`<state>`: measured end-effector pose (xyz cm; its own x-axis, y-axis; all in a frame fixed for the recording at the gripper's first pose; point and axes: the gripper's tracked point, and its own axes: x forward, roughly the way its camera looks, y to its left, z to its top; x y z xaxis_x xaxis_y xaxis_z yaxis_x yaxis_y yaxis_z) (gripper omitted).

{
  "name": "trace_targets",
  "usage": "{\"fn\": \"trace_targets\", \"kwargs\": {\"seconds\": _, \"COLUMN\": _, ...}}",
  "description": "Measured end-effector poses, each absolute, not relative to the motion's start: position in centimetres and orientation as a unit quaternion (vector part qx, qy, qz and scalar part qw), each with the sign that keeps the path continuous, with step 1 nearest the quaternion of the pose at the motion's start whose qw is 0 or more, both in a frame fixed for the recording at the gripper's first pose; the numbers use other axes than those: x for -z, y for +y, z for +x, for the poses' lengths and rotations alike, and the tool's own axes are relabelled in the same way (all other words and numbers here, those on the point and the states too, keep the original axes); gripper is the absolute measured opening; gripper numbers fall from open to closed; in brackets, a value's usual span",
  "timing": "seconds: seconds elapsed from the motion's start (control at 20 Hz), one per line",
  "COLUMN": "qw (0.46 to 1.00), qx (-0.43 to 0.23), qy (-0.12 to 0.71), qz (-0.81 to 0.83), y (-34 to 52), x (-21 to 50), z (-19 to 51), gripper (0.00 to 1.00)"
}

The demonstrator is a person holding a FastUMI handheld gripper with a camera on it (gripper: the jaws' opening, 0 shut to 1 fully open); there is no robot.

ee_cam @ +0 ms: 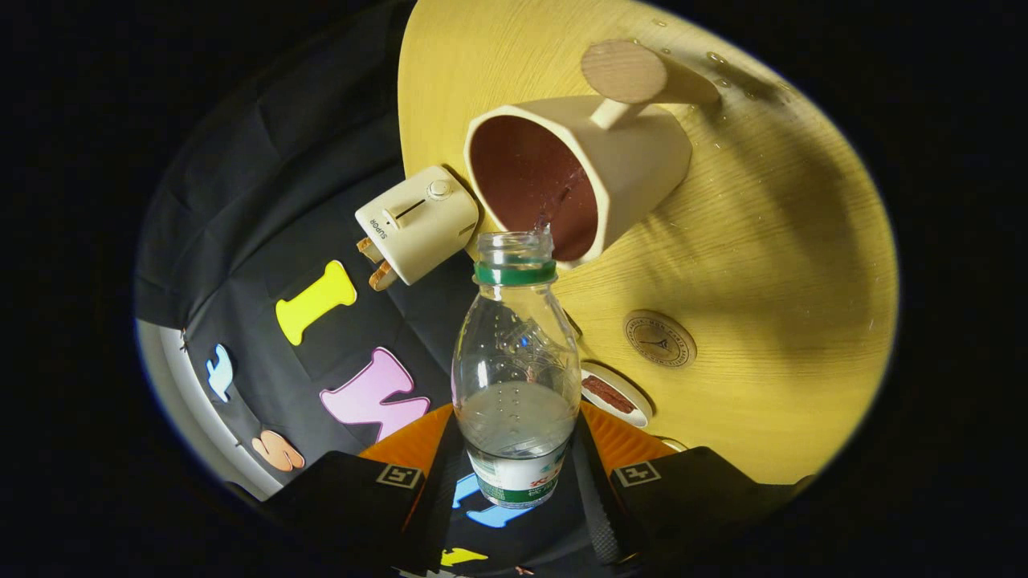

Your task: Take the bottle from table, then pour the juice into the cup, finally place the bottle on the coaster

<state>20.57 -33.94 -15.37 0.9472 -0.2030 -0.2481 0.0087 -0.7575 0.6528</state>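
The tongs [518, 474] are clamped on the lower body of the clear bottle [515, 377], tipped so liquid streams from its open mouth into the cream cup [634, 164] just ahead on the yellow table [771, 321], the round coaster [659, 339] lying beside the bottle.

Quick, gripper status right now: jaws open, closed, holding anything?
Gripper: jaws closed on the bottle, tilted toward the cup, liquid streaming in.

On my round wooden table [787, 265]: one cream toy toaster [418, 225], at the edge. One small white dish [617, 395] holding a brown piece, also near the edge.
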Motion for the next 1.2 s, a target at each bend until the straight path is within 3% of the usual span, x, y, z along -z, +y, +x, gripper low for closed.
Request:
{"fn": "trace_targets", "kwargs": {"seconds": 0.65, "qw": 0.271, "qx": 0.163, "qy": -0.091, "qz": 0.944, "y": -35.6, "x": 14.2, "z": 20.1, "gripper": 0.72}}
{"fn": "trace_targets", "kwargs": {"seconds": 1.2, "qw": 0.255, "qx": 0.168, "qy": -0.097, "qz": 0.947, "y": -35.9, "x": 14.3, "z": 19.7, "gripper": 0.72}}
